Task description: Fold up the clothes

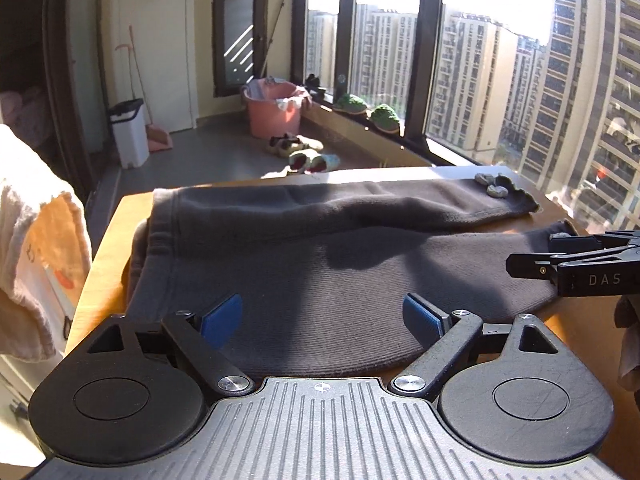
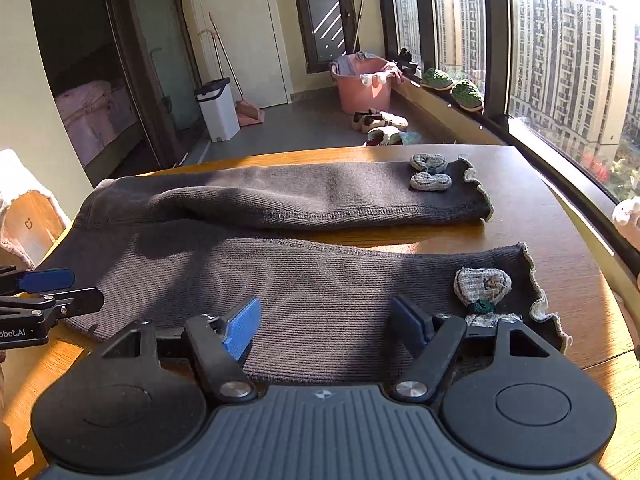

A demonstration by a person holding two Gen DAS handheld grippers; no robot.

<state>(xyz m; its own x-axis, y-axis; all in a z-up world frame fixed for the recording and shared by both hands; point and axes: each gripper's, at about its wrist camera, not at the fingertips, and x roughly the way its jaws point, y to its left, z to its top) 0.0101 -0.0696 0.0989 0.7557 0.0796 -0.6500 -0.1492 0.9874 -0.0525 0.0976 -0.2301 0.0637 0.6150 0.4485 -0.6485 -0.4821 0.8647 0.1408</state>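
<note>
Dark grey knit trousers lie flat on the wooden table, waist at the left, both legs stretched to the right. Grey bows sit near the frilled cuffs. My left gripper is open and empty over the near leg by the waist. My right gripper is open and empty over the near leg close to its cuff. The right gripper also shows at the right edge of the left wrist view, and the left gripper at the left edge of the right wrist view.
A white and orange cloth hangs left of the table. Beyond the table are slippers, a pink tub, a white bin and big windows at the right.
</note>
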